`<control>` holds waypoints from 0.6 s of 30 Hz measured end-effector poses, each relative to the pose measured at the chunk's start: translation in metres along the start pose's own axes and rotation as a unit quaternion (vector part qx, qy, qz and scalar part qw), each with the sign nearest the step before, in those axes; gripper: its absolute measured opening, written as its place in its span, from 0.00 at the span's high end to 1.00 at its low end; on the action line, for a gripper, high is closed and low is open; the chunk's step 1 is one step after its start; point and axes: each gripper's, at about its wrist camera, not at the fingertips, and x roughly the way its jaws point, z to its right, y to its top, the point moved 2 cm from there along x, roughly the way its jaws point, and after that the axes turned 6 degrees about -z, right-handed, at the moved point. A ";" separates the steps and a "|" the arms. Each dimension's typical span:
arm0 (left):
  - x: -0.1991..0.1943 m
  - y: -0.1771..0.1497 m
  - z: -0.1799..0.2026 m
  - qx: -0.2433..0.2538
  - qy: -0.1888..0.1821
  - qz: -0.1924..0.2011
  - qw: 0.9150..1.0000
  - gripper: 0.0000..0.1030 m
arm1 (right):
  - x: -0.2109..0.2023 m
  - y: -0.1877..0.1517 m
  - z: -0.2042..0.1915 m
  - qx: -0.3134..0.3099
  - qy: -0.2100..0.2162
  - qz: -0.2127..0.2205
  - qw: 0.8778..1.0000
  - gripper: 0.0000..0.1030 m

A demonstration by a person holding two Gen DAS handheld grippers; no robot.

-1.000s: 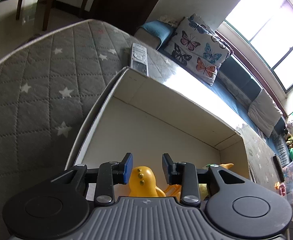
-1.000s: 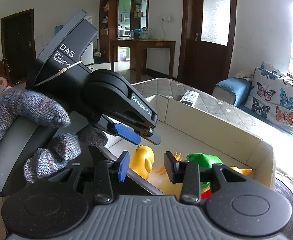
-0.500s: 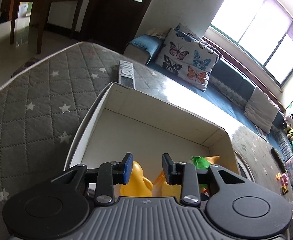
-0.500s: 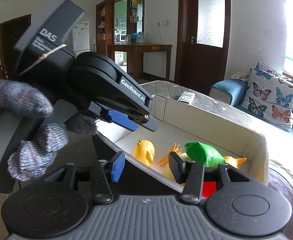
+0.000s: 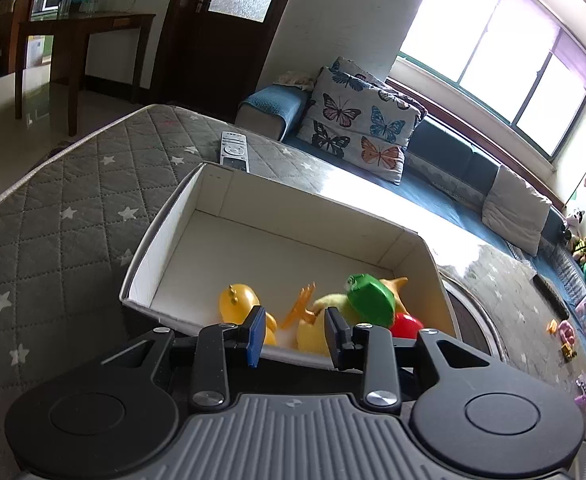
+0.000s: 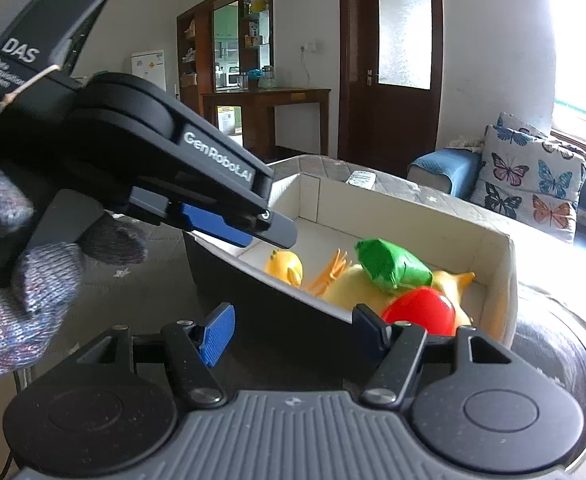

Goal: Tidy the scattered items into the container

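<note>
Toys (image 5: 345,312) are seen piled in box (image 5: 301,208), lower centre. Left gripper (image 5: 293,338) and right gripper (image 6: 293,330), just opened, are empty. Box rim could be snagged on withdrawal.

Star-quilted grey mat (image 5: 65,204), white box (image 5: 293,208), remote (image 5: 235,151)

A red ball (image 5: 407,325) sits half hidden behind the left gripper (image 5: 295,334); toys (image 5: 565,336) at the frame's right edge blur, perhaps figurines, too small to identify.
</note>
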 end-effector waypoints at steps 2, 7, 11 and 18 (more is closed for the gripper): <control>-0.004 -0.004 0.003 0.007 0.006 0.004 1.000 0.66 | -0.003 -0.003 0.000 0.001 -0.003 0.000 1.000 0.29; -0.012 -0.014 0.008 0.018 0.017 0.010 1.000 0.66 | -0.006 -0.011 0.000 0.007 -0.006 -0.002 1.000 0.25; -0.018 -0.022 0.009 0.021 0.026 0.012 0.999 0.66 | -0.009 -0.017 -0.002 0.008 -0.008 -0.005 1.000 0.23; -0.025 -0.036 0.009 0.023 0.039 0.013 0.999 0.66 | -0.017 -0.028 -0.005 0.017 -0.010 -0.006 1.000 0.12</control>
